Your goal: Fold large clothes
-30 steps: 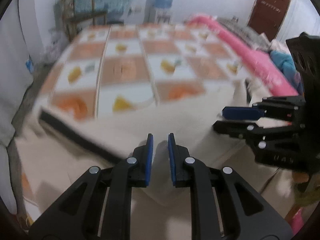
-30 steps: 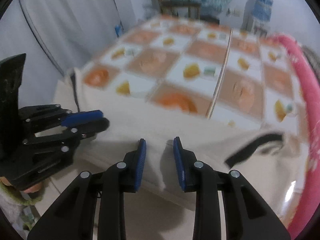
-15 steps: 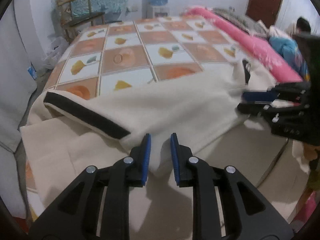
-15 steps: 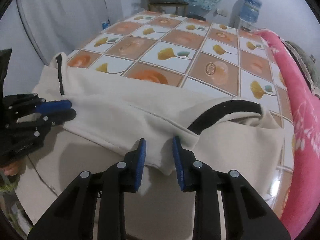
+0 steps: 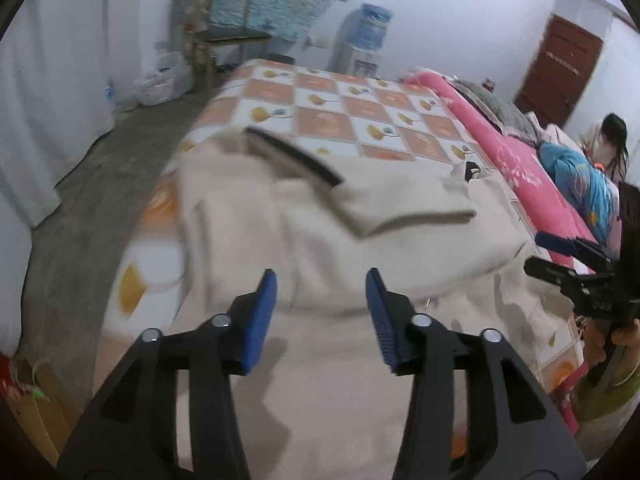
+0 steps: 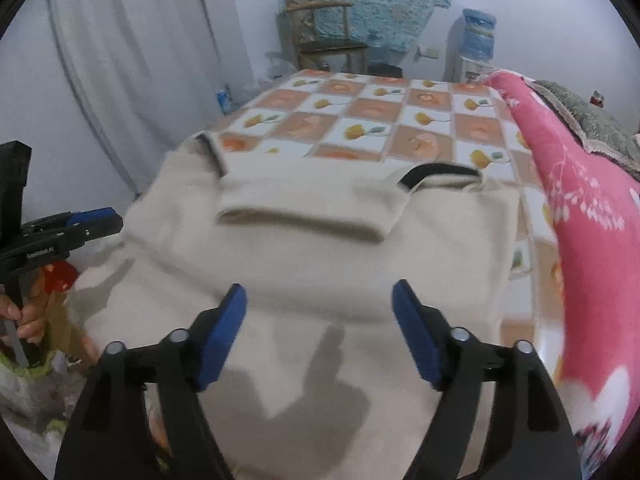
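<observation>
At the far left of the left wrist view a white curtain (image 5: 44, 120) hung beside a bare floor (image 5: 80, 216). Right of that, the cream garment (image 5: 360, 240) lay on the table (image 5: 340, 108), whose cloth was checked in orange and white. The garment covered the table's near end, with one part folded back over the body and a black trim (image 5: 296, 156) showing along the folded edge. The left gripper (image 5: 320, 312) hung above the garment's near part. Its jaws had just been opening and stood apart, with nothing between the blue pads (image 5: 262, 312) but the cloth lying below them. Further right a pink blanket (image 5: 516, 160) ran along the table's right side. At the right edge the right gripper (image 5: 560, 256) came into view from the side.

In the right wrist view the left gripper (image 6: 92, 220) showed at the left edge, a hand (image 6: 24, 320) around its handle. The garment (image 6: 320, 264) filled the middle, its folded flap lying across it and a black collar (image 6: 440, 170) at the far right end. The right gripper (image 6: 320, 324) was above the near hem. Its jaws had just been opening and stood wide, holding nothing. The blanket (image 6: 584, 216) lay at the right.
</observation>
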`<state>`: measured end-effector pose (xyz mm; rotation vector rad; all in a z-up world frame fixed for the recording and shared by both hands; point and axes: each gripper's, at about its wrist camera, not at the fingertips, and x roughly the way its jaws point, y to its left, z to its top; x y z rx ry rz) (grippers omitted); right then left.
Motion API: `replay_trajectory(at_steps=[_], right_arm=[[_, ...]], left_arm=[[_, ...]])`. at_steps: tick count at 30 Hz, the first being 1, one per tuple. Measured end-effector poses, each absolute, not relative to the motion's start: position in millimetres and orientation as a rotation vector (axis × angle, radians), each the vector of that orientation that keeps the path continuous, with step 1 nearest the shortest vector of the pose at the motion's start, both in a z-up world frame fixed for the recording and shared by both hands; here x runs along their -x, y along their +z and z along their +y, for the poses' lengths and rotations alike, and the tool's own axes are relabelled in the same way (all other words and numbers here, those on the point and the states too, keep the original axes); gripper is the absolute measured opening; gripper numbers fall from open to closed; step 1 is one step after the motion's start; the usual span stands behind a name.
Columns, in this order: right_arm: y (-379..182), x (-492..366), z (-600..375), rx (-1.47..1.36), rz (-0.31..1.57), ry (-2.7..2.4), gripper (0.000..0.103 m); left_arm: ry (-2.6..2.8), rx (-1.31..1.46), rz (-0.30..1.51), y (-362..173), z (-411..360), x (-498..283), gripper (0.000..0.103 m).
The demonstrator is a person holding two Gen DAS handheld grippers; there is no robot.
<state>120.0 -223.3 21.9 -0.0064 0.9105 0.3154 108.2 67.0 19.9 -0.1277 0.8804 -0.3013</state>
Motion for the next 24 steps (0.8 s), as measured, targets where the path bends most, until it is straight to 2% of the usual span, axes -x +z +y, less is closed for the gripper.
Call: replay_trajectory(at_steps=[2,9,18,24], right_arm=[[12.9,-103.9,-214.8,0.008,0.919,0.327,0.078],[-40.8,-87.4,-199.1,0.039,1.020,0.275,0.079],[-42.5,-82.5,-203.8,-0.007,1.003,0.275,0.079],[-42.9,-83.2,-200.5,0.010,1.002,0.268,0.080]], left_arm=[[-0.276,0.159,0.872,14.6,80.9,-87.7,0.053],[-0.226,0.250,0.875,-16.1,112.0,-46.6,0.053],[-0.167,0.245,0.850,-20.5,132.7,-50.5,0.051],[-0.079,0.253,0.913,-33.7,143.3,-65.8,0.049]])
